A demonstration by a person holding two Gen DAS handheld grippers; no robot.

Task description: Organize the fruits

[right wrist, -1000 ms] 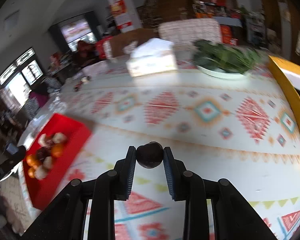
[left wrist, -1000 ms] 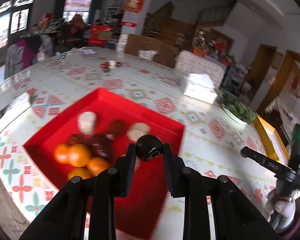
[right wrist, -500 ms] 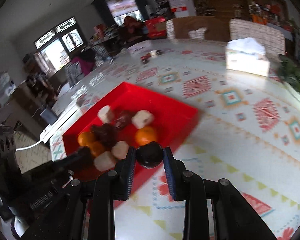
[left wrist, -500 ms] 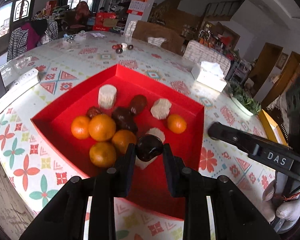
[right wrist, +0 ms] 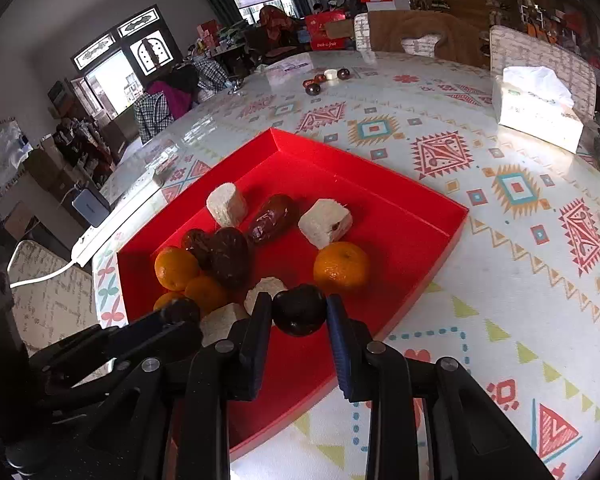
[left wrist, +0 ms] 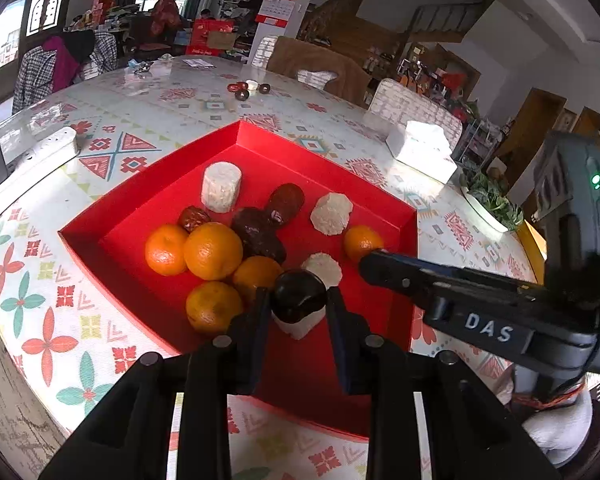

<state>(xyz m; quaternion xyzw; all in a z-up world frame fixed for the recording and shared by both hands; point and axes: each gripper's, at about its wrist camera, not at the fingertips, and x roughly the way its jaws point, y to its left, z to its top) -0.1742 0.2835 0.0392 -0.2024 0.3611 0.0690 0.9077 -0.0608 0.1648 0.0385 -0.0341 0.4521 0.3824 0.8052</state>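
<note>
Here, a dark round fruit (left wrist: 298, 295) is clamped in the left gripper (left wrist: 296, 312) above the red tray (left wrist: 324, 152). Another dark fruit (right wrist: 299, 309) is pinched by the right gripper (right wrist: 298, 320), with a tangerine (right wrist: 341, 266) at one o'clock.

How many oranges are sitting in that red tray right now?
5. Four oranges cluster at the tray's left: one outermost, a larger one beside it, one behind the claw's dark fruit, one nearest. A fifth sits alone on the right. Others may be hidden.
</note>
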